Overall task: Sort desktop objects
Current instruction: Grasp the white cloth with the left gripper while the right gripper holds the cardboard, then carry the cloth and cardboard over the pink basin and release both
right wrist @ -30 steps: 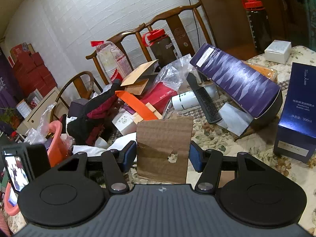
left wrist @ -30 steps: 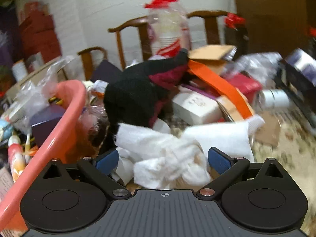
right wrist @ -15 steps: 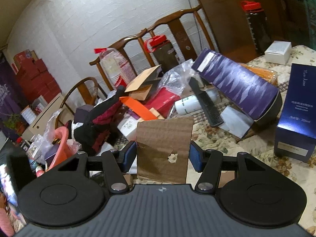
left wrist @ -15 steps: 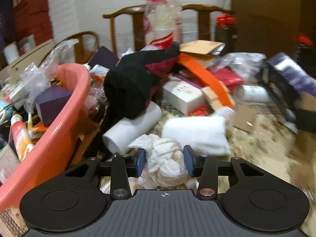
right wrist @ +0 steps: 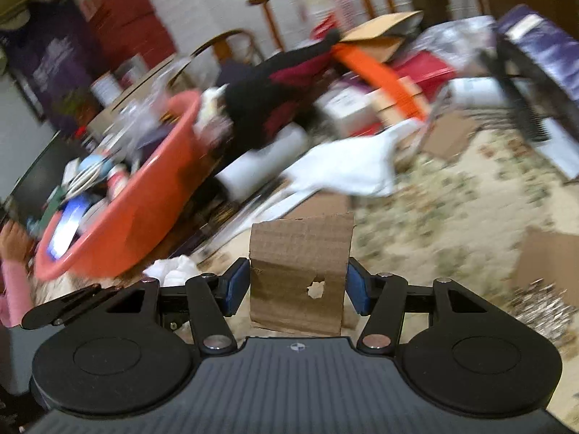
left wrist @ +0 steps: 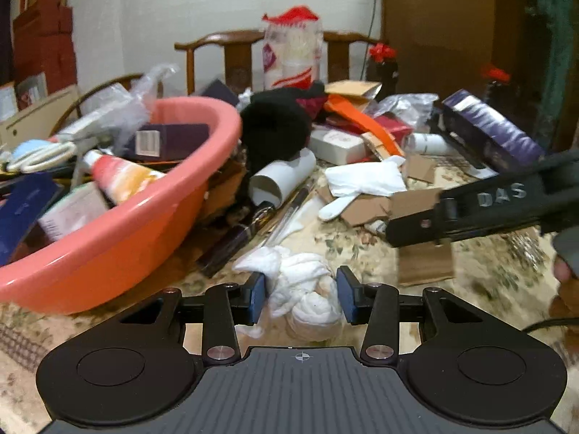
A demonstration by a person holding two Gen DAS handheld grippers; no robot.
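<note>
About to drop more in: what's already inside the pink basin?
In the pink basin: a tube, a dark barcoded box, scissors, a blue booklet, a plastic bag. Anything beneath them is covered.

Right-wrist view smeared by motion: the salmon-pink plastic basin (right wrist: 119, 224), the black and maroon knitted garment (right wrist: 275, 101) and the flowered tablecloth (right wrist: 452, 209) lack sharp edges. Left-wrist view: the black right-hand gripper (left wrist: 481, 206) is blurred and cut by the right edge. Print on the purple rectangular carton (left wrist: 488, 126) is illegible.
</note>
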